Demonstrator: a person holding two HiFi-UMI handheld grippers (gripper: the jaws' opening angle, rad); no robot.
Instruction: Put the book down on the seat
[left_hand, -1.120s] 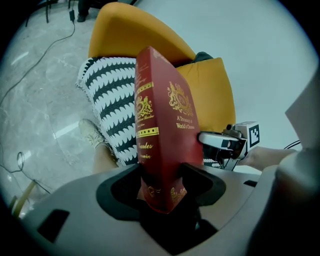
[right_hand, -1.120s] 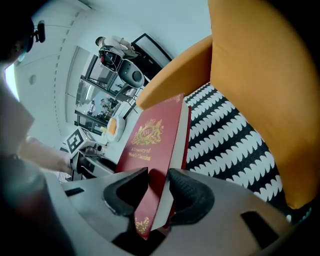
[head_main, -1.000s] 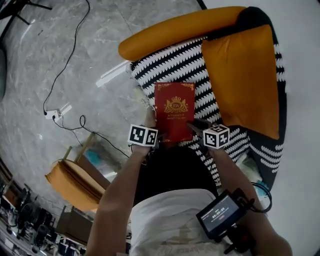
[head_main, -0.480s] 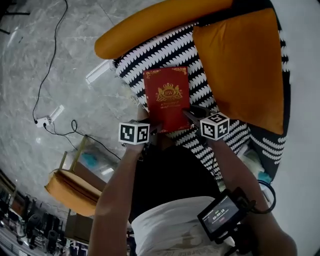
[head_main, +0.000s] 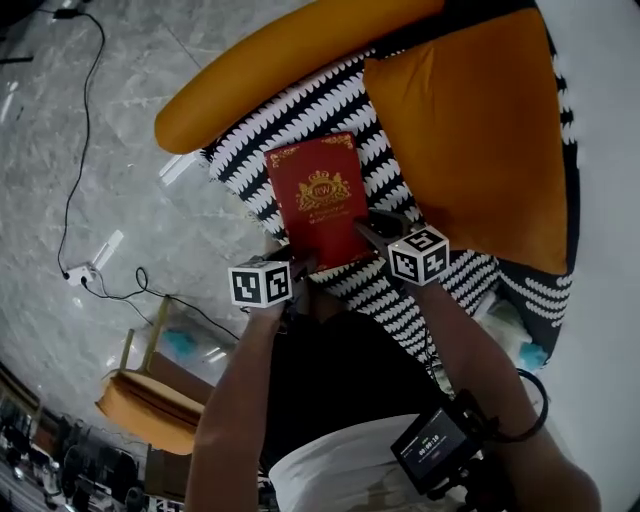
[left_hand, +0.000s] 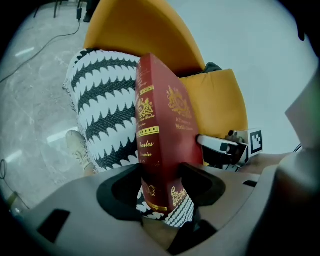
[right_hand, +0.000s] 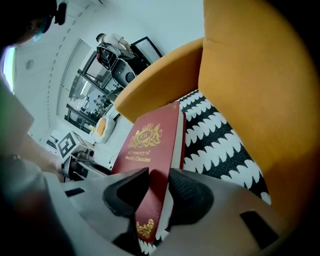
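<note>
Over the front of the chair, in the head view, the red book (head_main: 320, 200) is seen cover-up above the black-and-white patterned seat (head_main: 300, 110), with the orange armrest (head_main: 270, 70) to the far left and the orange back cushion (head_main: 480, 130) to the right. The book's near edge is gripped at its left corner by the left gripper (head_main: 300, 262) and at its right corner by the right gripper (head_main: 372, 232). In the left gripper view, the jaws are shown clamped across the lower end of the gilt-lettered spine, and the patterned fabric is glimpsed below the book's corner; whether the book's far edge touches the seat cannot be told. The grey floor (left_hand: 35, 100) is seen to the left of the chair. In the right gripper view, the jaws are closing, with the book's edge between them and both pads laid against its covers. The step in hand is judged to be the lowering of the book onto the seat, not yet finished. For the next move, the book is to be brought down level until its back cover rests flat on the fabric, and only then are both pairs of jaws to be spread and drawn back toward the near side.
</note>
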